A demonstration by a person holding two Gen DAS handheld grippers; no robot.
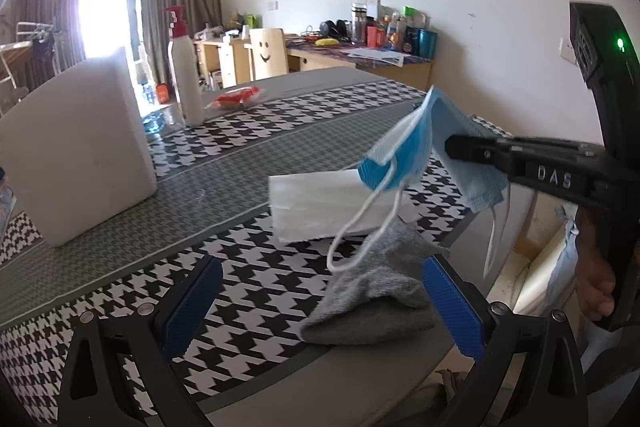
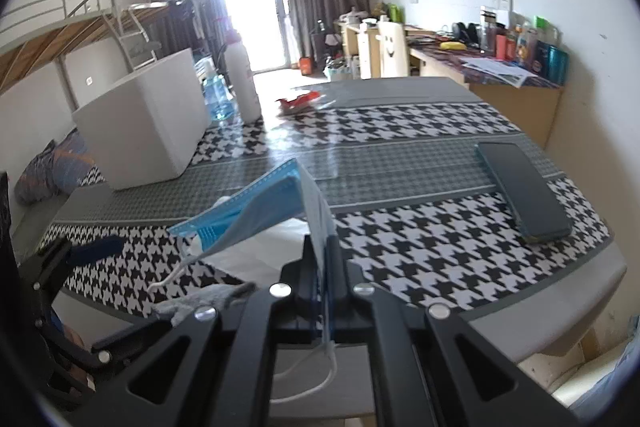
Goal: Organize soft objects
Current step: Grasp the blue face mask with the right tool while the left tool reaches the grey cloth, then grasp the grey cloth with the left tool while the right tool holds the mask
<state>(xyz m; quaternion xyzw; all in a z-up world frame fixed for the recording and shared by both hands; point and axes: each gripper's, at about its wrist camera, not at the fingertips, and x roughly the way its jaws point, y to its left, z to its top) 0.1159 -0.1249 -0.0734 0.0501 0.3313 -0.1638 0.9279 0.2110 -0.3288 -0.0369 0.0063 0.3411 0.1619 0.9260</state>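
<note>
Two tongs: right (image 2: 324, 259) pinching mask (image 1: 416, 151) by thin edge, left (image 1: 320, 303) wide open, empty. Could slip, loops snagging sock (image 1: 372, 299).

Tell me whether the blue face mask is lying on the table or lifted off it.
Lifted. The blue face mask hangs clamped in the right gripper, ear loops dangling above the grey sock and white mask.

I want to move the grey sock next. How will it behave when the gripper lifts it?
The crumpled grey knit sock will probably be floppy, drooping like the blue face mask hanging from the right gripper. It looks light. Lying at the table edge, a push might slide it off.
</note>
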